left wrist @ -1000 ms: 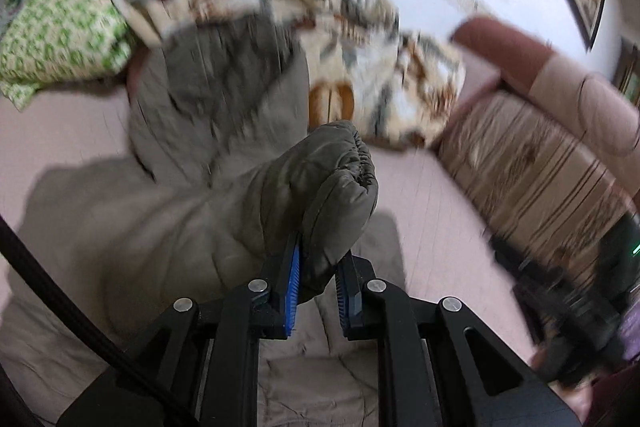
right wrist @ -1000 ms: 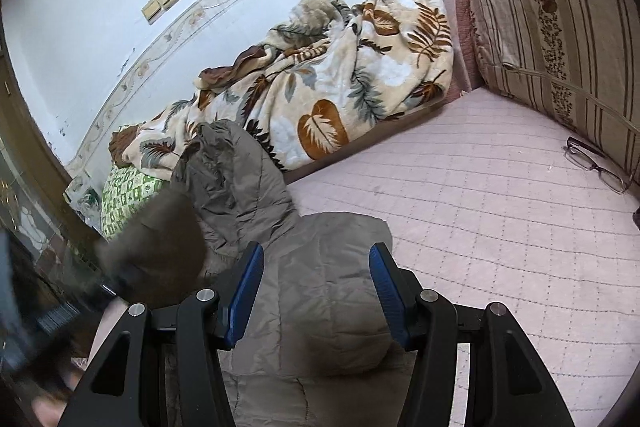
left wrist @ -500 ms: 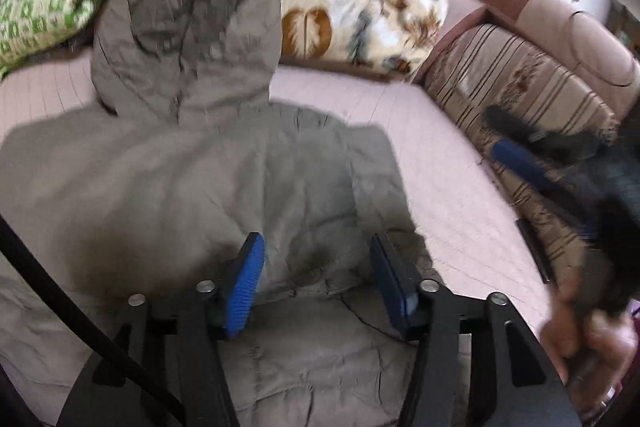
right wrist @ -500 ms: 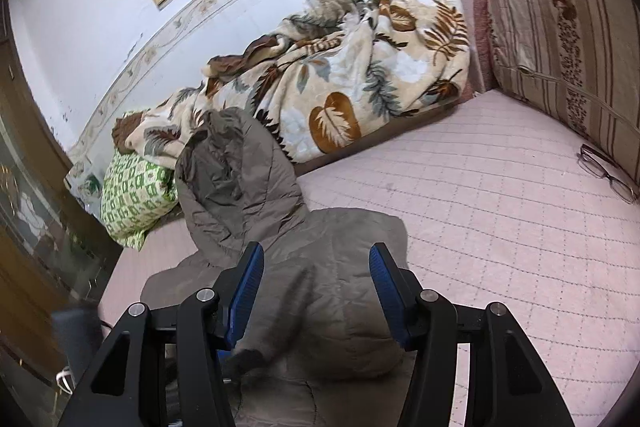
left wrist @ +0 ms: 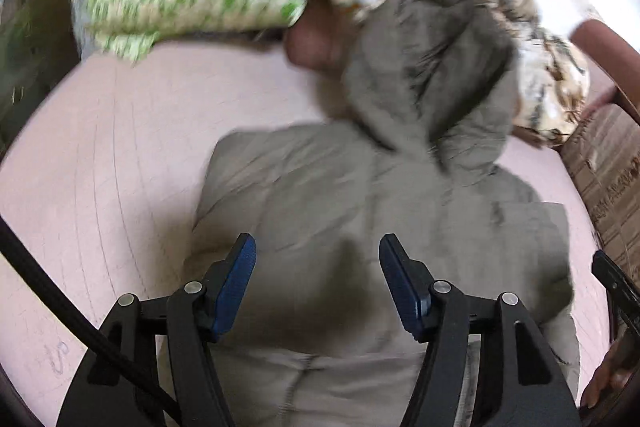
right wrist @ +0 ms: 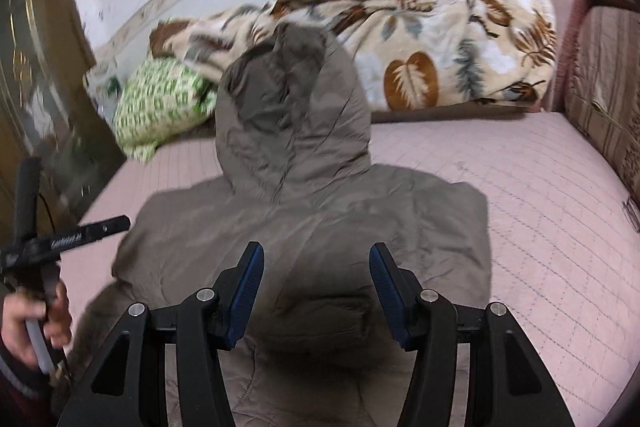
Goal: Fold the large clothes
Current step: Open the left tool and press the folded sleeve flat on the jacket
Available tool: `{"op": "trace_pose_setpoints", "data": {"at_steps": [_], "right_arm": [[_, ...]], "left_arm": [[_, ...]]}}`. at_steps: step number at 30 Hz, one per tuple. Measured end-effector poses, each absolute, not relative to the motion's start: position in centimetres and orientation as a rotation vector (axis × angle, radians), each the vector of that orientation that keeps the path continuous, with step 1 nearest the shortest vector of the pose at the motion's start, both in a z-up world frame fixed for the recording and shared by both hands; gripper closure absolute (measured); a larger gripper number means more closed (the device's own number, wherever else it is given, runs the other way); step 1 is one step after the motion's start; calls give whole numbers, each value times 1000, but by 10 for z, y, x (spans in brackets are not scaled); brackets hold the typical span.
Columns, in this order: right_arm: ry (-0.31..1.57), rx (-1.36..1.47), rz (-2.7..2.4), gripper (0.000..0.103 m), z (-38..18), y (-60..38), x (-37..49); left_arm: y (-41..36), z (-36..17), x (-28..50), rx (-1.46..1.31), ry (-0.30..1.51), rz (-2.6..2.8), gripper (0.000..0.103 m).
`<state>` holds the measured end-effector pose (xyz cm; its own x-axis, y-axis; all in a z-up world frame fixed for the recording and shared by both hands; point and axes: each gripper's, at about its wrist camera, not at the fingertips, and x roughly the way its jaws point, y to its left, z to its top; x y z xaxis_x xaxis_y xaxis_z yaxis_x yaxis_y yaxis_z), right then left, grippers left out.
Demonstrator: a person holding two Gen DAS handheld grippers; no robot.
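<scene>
Both tongs hang over the near part of a grey-brown hooded coat (right wrist: pixel 312 227), pointing forward along it. The left gripper (left wrist: pixel 314 275) is released, its blue pads spread wide with nothing between them; the right gripper (right wrist: pixel 316 279) is likewise spread and empty. In the right wrist view the person's left hand (right wrist: pixel 28 323) shows at the near left edge, wrapped around the handle of the other tool. In the left wrist view, fingers of the other hand (left wrist: pixel 612 367) appear at the near right edge; that view is blurred.

The coat lies back-up on a pink quilted mattress (right wrist: pixel 520 207), its hood (right wrist: pixel 292 115) stretched toward the far side, its body spread beneath and just beyond both sets of pads. Whether the pads touch the cloth cannot be told. A leaf-patterned blanket (right wrist: pixel 440 47) is heaped along the far white wall, a green-and-white pillow (right wrist: pixel 160 103) lies far left beside the hood, and a striped sofa cushion (right wrist: pixel 604 87) stands at the right.
</scene>
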<state>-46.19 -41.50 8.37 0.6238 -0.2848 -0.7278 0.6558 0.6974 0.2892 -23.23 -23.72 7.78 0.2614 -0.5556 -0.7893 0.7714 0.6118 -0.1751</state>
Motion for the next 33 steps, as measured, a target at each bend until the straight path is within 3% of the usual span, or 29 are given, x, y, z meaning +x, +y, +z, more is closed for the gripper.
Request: {"op": "trace_pose_setpoints", "data": {"at_steps": [5,16,26,33], "right_arm": [[796,594,-585,44,56,-419,-448],[1004,542,-609,39,2,-420,-429],[919,336,-666,39,51,-384,-432],[839,205,-649,39,79,-356,-426]], "left_arm": [[-237,38,-223,283,989,-876,39],[-247,24,-233,340,963,-830,35],[-218,73,-284,352,741,-833,36],[-225,80,-309,421,678,-852,36]]}}
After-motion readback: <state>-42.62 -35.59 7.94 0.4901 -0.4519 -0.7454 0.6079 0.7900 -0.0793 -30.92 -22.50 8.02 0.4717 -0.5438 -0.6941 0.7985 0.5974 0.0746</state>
